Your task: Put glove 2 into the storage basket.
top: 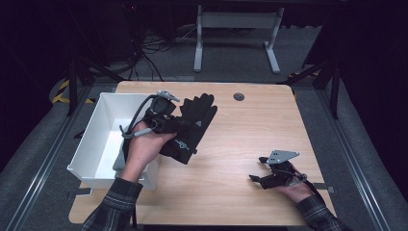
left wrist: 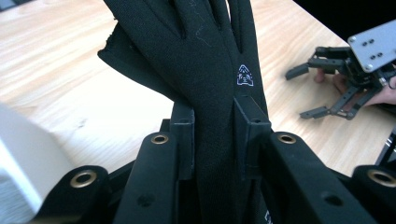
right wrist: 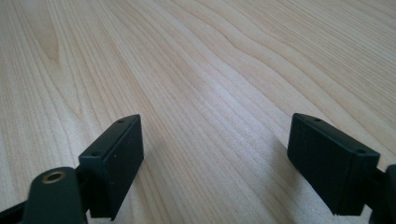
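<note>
Beside the white plastic bin (top: pixel 89 139), my left gripper (top: pixel 174 122) pinches the black fabric gloves (top: pixel 195 122) mid-palm, lifted off the wooden table (top: pixel 240 144) for binning, I judge; my right gripper (top: pixel 262 169) rests empty, jaws apart.

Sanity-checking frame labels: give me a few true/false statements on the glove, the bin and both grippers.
1. The left gripper is shut on a black glove. True.
2. The glove lies inside the white bin. False: it is held up beside the bin, over the wooden table.
3. The right gripper holds a second glove. False: its jaws stand open with only bare tabletop between them.
4. The glove bears a small white logo. True.
5. The right gripper sits at the table's far left corner. False: in the high view it is near the right front edge.
</note>
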